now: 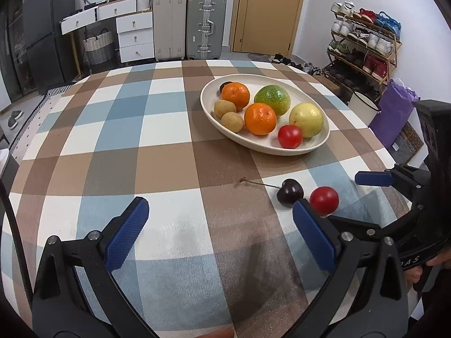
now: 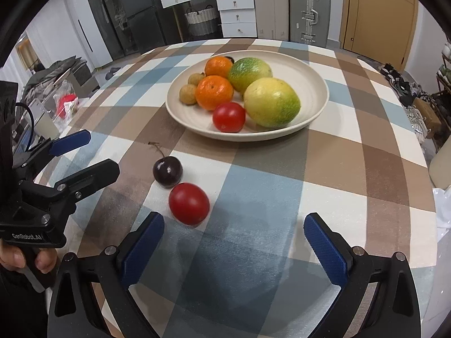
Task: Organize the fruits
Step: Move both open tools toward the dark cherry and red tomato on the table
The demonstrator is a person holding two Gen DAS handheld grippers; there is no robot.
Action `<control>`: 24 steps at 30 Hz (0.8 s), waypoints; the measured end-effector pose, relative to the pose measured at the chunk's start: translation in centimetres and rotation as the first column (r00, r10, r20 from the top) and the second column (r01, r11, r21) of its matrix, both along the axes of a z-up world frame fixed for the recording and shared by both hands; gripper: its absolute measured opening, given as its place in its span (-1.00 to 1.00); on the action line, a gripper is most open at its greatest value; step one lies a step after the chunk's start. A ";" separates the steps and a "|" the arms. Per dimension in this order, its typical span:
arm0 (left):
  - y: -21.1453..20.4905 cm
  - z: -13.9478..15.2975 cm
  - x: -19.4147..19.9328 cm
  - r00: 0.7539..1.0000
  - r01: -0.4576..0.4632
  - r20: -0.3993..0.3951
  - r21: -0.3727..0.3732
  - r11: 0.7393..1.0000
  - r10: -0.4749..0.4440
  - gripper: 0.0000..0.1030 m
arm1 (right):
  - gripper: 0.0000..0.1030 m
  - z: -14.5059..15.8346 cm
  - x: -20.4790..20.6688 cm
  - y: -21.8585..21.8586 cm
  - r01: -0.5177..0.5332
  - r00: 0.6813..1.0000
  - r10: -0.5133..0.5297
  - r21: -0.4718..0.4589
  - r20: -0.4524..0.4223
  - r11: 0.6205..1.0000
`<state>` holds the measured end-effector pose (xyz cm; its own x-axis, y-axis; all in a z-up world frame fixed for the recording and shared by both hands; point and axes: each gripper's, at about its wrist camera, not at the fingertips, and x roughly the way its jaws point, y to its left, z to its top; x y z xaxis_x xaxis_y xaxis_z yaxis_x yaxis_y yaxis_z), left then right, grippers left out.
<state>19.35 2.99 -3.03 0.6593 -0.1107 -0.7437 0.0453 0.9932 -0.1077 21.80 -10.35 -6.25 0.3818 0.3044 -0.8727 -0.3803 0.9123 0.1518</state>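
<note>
Right wrist view: right gripper spread, empty. Left gripper likewise spread (nothing between pads). Small red tomato and dark stemmed cherry touch on checked counter, near its front edge, apart from cream fruit plate.

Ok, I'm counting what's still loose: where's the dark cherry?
The dark cherry lies on the checked tablecloth in front of the plate, touching or nearly touching the loose red tomato.
</note>
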 end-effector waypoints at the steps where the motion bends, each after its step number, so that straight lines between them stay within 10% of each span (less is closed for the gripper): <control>1: 0.0 -0.1 -0.1 1.000 0.001 -0.004 -0.002 1.000 -0.001 0.97 | 0.96 -0.1 0.0 0.2 -0.008 1.000 0.008 -0.001 -0.002 1.000; 24: 0.1 -0.9 0.4 0.999 -0.003 -0.034 -0.010 1.000 0.003 0.97 | -0.17 0.4 -0.6 2.1 -0.073 0.996 0.072 0.025 0.054 0.997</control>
